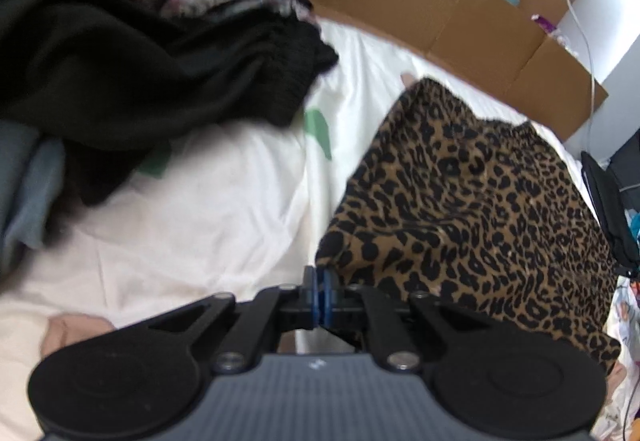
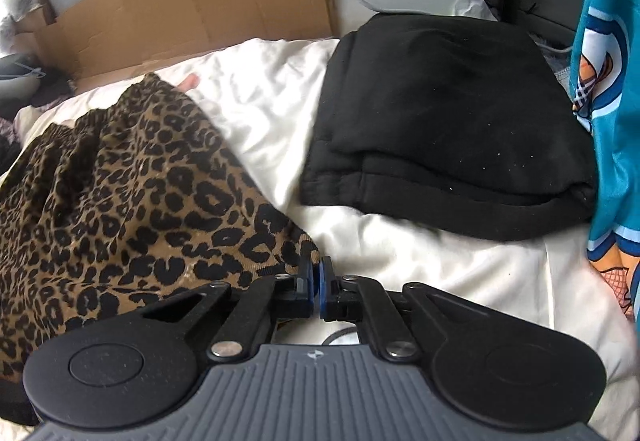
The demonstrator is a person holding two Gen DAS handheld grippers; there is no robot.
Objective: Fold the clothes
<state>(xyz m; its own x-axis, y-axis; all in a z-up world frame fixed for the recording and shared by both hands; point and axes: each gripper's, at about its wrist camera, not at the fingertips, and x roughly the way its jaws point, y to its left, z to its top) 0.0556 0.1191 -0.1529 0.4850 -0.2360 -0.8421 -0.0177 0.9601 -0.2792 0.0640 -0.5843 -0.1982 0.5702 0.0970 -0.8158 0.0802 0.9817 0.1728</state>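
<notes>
On the white bedsheet [image 1: 208, 201] the leopard-print garment [image 1: 472, 201] lies spread out, and your left gripper [image 1: 320, 283] sits at its near left corner, blue pads pressed together right at the hem; whether cloth is pinched between them, you can't tell from here. Over on the other side, your right gripper [image 2: 316, 281] has its pads drawn together too, right against the garment's near right corner [image 2: 296, 241], and again a grip on fabric can't be confirmed. A folded black garment [image 2: 448, 129] rests on the sheet just right of the leopard piece, a strip of sheet between them. A heap of dark unfolded clothes [image 1: 120, 61] sits off to the left, and flattened cardboard [image 1: 460, 9] lines the far edge of the bed.
</notes>
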